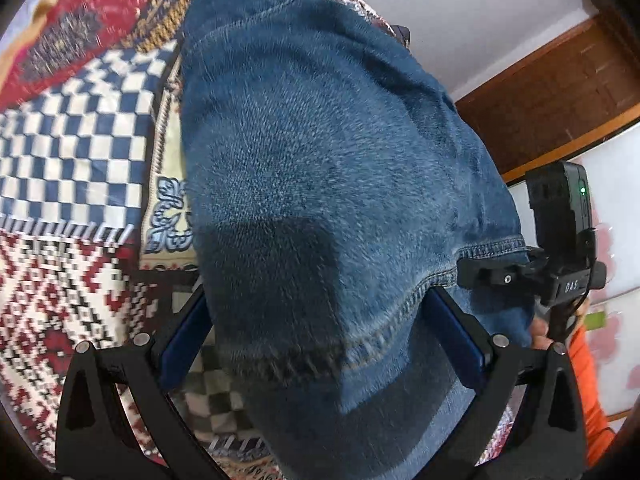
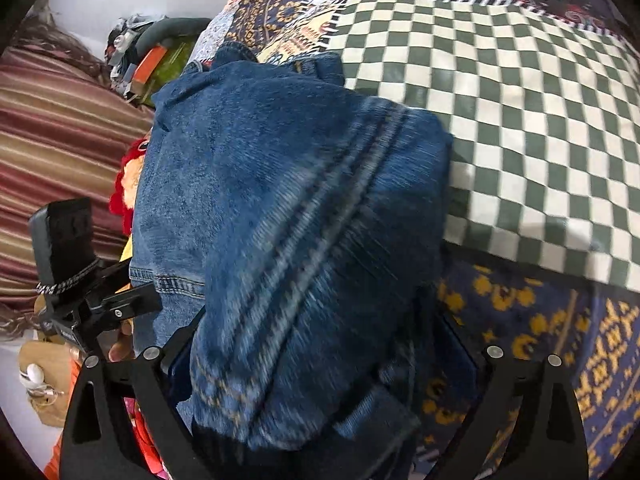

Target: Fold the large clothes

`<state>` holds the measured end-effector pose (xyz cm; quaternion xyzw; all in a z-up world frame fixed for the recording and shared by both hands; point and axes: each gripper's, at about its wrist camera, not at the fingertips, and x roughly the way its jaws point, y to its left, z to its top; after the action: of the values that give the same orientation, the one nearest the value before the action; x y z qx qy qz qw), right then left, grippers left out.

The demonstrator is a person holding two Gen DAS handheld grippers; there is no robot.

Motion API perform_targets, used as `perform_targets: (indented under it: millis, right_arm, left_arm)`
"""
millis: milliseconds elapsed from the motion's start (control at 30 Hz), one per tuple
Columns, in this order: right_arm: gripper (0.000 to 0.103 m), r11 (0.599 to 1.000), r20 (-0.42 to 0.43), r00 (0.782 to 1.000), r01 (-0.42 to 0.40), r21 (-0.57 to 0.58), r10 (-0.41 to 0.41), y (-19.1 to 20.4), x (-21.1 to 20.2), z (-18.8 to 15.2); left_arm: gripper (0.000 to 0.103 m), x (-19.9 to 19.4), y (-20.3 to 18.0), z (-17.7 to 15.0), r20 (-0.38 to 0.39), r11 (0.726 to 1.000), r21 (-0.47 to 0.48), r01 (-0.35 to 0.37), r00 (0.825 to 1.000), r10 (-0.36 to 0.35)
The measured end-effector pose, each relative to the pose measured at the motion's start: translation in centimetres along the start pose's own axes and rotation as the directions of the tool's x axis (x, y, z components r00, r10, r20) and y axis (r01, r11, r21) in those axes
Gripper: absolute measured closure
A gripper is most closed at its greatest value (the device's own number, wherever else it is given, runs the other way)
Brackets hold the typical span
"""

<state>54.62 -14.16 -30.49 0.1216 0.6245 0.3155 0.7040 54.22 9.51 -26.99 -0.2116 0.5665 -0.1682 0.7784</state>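
The jeans point(image 1: 320, 184) are hanging above the patchwork bedspread point(image 1: 72, 148), bundled thick. The left gripper point(image 1: 320, 340) and right gripper point(image 2: 320, 368) are both straddling denim, spread wide; whether they are pinching it cannot be told. Judged heavy, stiff, unslippery; the stitched hem point(image 1: 400, 312) is offering the firmest hold.

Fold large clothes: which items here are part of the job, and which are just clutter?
Job: jeans, left tongs, right tongs, patchwork bedspread.

Lying about: striped pillow, red stuffed toy, wooden door frame.
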Motion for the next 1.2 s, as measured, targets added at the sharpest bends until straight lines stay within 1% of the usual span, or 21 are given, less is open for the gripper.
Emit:
perform_targets:
  millis: [100,167,200,300,333,367,433,467,533,633,700,767,900,1000,1100,1200]
  right_arm:
    - [0.005,1.000,0.011,1.000,-0.021,0.010,0.021,0.0,0.5,0.3]
    - [0.007,0.999,0.032,0.999,-0.030,0.030,0.029,0.1,0.5,0.2]
    - [0.009,0.999,0.040,0.999,-0.031,0.036,0.030,0.1,0.4,0.1]
    - [0.019,1.000,0.061,0.998,-0.016,0.024,0.015,0.4,-0.3,-0.4]
    - [0.025,1.000,0.065,0.998,-0.011,0.022,0.009,0.7,-0.6,-0.6]
    - [0.028,1.000,0.069,0.998,-0.003,0.015,0.002,1.0,-0.9,-0.7]
    - [0.038,1.000,0.072,0.997,0.009,0.006,-0.009,1.7,-1.5,-0.8]
    - [0.041,1.000,0.073,0.997,0.009,0.006,-0.009,2.1,-1.8,-0.8]
    - [0.050,1.000,0.073,0.997,0.025,-0.010,-0.024,3.2,-2.5,-0.8]
    - [0.055,0.997,0.088,0.994,0.063,-0.046,-0.058,5.0,-3.6,-1.0]
    - [0.057,0.996,0.103,0.993,0.065,-0.063,-0.058,6.3,-4.3,-1.3]
    - [0.058,0.994,0.118,0.991,0.067,-0.083,-0.057,8.0,-5.1,-1.7]
    - [0.058,0.989,0.153,0.987,0.078,-0.129,-0.058,11.7,-6.5,-2.4]
    - [0.058,0.984,0.174,0.984,0.066,-0.165,-0.036,14.7,-7.6,-2.9]
    - [0.059,0.974,0.196,0.980,0.066,-0.215,-0.024,18.4,-8.0,-3.7]
    - [0.059,0.966,0.205,0.979,0.062,-0.250,-0.010,21.8,-7.5,-4.5]
  left_arm:
    - [0.000,0.6,0.4,0.3,-0.002,0.999,-0.002,0.034,0.999,-0.034]
    - [0.000,0.7,0.5,0.4,0.006,0.999,-0.009,0.051,0.999,-0.051]
    - [0.000,0.8,0.5,0.3,0.014,0.999,-0.013,0.052,0.999,-0.052]
    - [0.005,0.4,-0.2,-0.1,0.035,0.998,0.000,0.056,0.998,-0.056]
    - [0.010,0.3,-0.5,-0.2,0.040,0.999,0.010,0.049,0.998,-0.049]
    - [0.016,-0.3,-0.8,-0.5,0.052,0.999,0.024,0.045,0.998,-0.046]
    - [0.022,-1.0,-1.2,-0.7,0.058,0.998,0.029,0.051,0.997,-0.052]
    - [0.024,-1.3,-1.4,-0.8,0.058,0.998,0.032,0.049,0.997,-0.051]
    - [0.025,-1.8,-1.9,-0.9,0.056,0.999,0.038,0.039,0.998,-0.041]
    - [0.026,-3.1,-2.7,-1.1,0.066,0.998,0.054,0.033,0.997,-0.037]
    - [0.026,-4.8,-3.0,-1.5,0.111,0.996,0.074,0.047,0.992,-0.055]
    - [0.026,-6.3,-2.8,-1.4,0.140,0.996,0.085,0.037,0.989,-0.049]
    - [0.027,-10.5,-2.6,-2.5,0.195,0.995,0.095,0.028,0.980,-0.046]
    - [0.027,-14.0,-2.2,-3.7,0.239,0.994,0.104,0.011,0.970,-0.036]
    - [0.027,-17.5,-2.0,-4.8,0.283,0.994,0.110,-0.024,0.959,-0.009]
    - [0.028,-20.3,-0.7,-6.3,0.310,0.993,0.102,-0.056,0.950,0.022]
